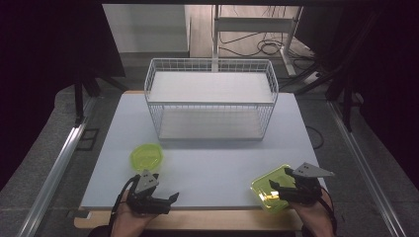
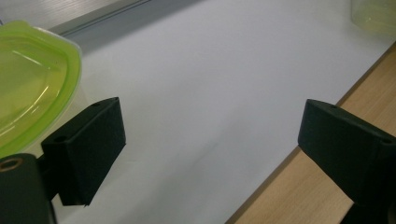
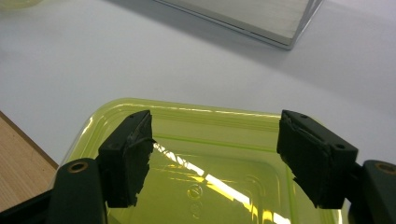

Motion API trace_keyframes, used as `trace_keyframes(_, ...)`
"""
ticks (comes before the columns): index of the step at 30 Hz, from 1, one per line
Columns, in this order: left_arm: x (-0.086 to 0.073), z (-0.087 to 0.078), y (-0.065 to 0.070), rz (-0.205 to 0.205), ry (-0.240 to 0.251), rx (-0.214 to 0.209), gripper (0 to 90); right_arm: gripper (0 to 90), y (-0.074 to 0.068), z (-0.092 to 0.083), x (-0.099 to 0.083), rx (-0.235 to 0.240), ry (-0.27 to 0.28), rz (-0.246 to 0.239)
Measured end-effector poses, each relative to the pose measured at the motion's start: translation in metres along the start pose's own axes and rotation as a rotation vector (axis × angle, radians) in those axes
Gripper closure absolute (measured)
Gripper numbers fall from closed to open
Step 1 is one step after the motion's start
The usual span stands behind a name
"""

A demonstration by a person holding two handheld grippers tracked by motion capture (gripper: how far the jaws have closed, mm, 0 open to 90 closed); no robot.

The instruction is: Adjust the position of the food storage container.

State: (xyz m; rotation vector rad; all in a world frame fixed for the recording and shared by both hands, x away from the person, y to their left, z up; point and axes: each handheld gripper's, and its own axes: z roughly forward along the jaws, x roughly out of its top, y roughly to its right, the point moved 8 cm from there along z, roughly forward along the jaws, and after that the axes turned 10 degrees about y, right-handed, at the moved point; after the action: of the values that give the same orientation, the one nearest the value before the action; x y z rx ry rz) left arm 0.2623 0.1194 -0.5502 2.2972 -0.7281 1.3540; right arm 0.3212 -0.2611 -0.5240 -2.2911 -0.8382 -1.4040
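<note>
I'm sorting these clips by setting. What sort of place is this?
Probably a lab or test bench, not a home: a white board laid on a wooden table, dark screens around it, loose cables on the floor behind, and a hand-held claw.

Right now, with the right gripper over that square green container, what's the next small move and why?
Probably lower the right gripper a little: its jaws stand open above the square green container, not yet pressing it. The left gripper is open too, beside the round green container.

left gripper (image 1: 165,200) fingers apart, right gripper (image 1: 273,189) fingers apart
</note>
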Motion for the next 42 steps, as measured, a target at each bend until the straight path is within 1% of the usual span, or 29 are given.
trace_keyframes(2, -0.001, -0.001, -0.001, -0.004, 0.004, -0.002, 10.8, 28.4, -0.001, 0.001, 0.000, 0.003, -0.001, -0.005)
trace_keyframes(5, -0.003, -0.004, -0.005, -0.026, 0.033, -0.027, 14.0, 29.2, -0.005, 0.002, 0.000, 0.012, 0.000, -0.008)
trace_keyframes(7, -0.004, -0.003, -0.007, -0.008, 0.031, -0.007, 15.3, 29.8, -0.006, 0.003, -0.001, 0.014, -0.007, -0.012)
trace_keyframes(8, -0.004, -0.003, -0.007, -0.008, 0.031, -0.007, 15.7, 29.8, -0.006, 0.003, -0.001, 0.014, -0.007, -0.012)
trace_keyframes(11, -0.004, -0.002, -0.006, 0.009, 0.030, -0.003, 17.7, 30.8, -0.009, 0.004, -0.002, 0.029, -0.015, -0.014)
trace_keyframes(13, -0.004, -0.002, -0.005, 0.008, 0.034, -0.009, 21.0, 31.1, -0.010, 0.004, -0.002, 0.030, -0.017, -0.018)
trace_keyframes(16, -0.004, -0.002, -0.006, -0.010, 0.039, -0.018, 23.4, 31.1, -0.009, 0.004, -0.002, 0.027, -0.017, -0.020)
trace_keyframes(17, -0.004, -0.002, -0.006, -0.022, 0.046, -0.025, 27.5, 31.1, -0.009, 0.003, -0.002, 0.022, -0.014, -0.022)
trace_keyframes(18, -0.004, -0.002, -0.006, -0.022, 0.046, -0.025, 29.9, 31.1, -0.009, 0.003, -0.002, 0.022, -0.014, -0.022)
trace_keyframes(19, -0.003, -0.003, -0.006, -0.024, 0.049, -0.028, 29.9, 31.1, -0.008, 0.004, -0.001, 0.018, -0.011, -0.022)
trace_keyframes(20, -0.002, -0.004, -0.006, -0.027, 0.052, -0.032, 35.4, 31.1, -0.008, 0.004, -0.001, 0.015, -0.011, -0.024)
trace_keyframes(21, -0.002, -0.005, -0.005, -0.028, 0.055, -0.034, 35.4, 31.1, -0.008, 0.004, -0.001, 0.015, -0.011, -0.024)
trace_keyframes(22, 0.000, -0.005, -0.004, -0.034, 0.056, -0.036, 41.4, 31.2, -0.008, 0.004, -0.002, 0.012, -0.013, -0.026)
trace_keyframes(23, 0.000, -0.005, -0.004, -0.034, 0.056, -0.036, 44.3, 31.2, -0.008, 0.004, -0.002, 0.012, -0.013, -0.026)
trace_keyframes(24, 0.000, -0.005, -0.003, -0.036, 0.054, -0.036, 44.3, 31.1, -0.008, 0.004, -0.002, 0.010, -0.014, -0.027)
trace_keyframes(25, 0.001, -0.004, -0.003, -0.036, 0.051, -0.037, 47.5, 31.1, -0.009, 0.005, -0.002, 0.011, -0.017, -0.028)
trace_keyframes(26, 0.001, -0.003, -0.002, -0.038, 0.046, -0.035, 52.3, 31.1, -0.009, 0.005, -0.002, 0.013, -0.017, -0.028)
trace_keyframes(27, 0.002, -0.001, 0.000, -0.033, 0.037, -0.026, 60.7, 31.1, -0.010, 0.005, -0.002, 0.020, -0.014, -0.028)
trace_keyframes(28, 0.003, -0.001, 0.001, -0.027, 0.032, -0.036, 63.4, 31.1, -0.010, 0.005, -0.002, 0.024, -0.013, -0.026)
trace_keyframes(29, 0.004, -0.001, 0.003, -0.030, 0.034, -0.046, 66.9, 31.1, -0.010, 0.005, -0.002, 0.029, -0.010, -0.021)
trace_keyframes(31, 0.005, 0.000, 0.004, -0.031, 0.037, -0.053, 74.6, 31.1, -0.009, 0.005, -0.002, 0.028, -0.009, -0.020)
trace_keyframes(32, 0.007, 0.000, 0.005, -0.036, 0.041, -0.060, 74.6, 31.1, -0.009, 0.005, -0.002, 0.028, -0.009, -0.020)
trace_keyframes(33, 0.010, 0.001, 0.004, -0.047, 0.049, -0.071, 79.9, 31.1, -0.008, 0.005, -0.002, 0.027, -0.005, -0.018)
trace_keyframes(34, 0.010, 0.001, 0.004, -0.047, 0.049, -0.071, 82.4, 31.1, -0.008, 0.005, -0.002, 0.027, -0.005, -0.018)
trace_keyframes(35, 0.012, 0.002, 0.003, -0.052, 0.054, -0.076, 82.4, 31.1, -0.008, 0.004, -0.001, 0.026, -0.001, -0.017)
trace_keyframes(36, 0.016, 0.002, 0.000, -0.051, 0.060, -0.076, 87.8, 31.1, -0.009, 0.004, -0.001, 0.023, 0.005, -0.022)
trace_keyframes(37, 0.016, 0.002, 0.000, -0.051, 0.060, -0.076, 89.6, 31.1, -0.009, 0.004, -0.001, 0.023, 0.005, -0.022)
trace_keyframes(39, 0.022, 0.001, -0.006, -0.056, 0.076, -0.067, 89.9, 31.1, -0.009, 0.003, 0.000, 0.023, 0.006, -0.026)
trace_keyframes(42, 0.032, 0.002, -0.018, -0.065, 0.096, -0.034, 89.9, 31.1, -0.010, 0.004, -0.001, 0.025, 0.005, -0.031)
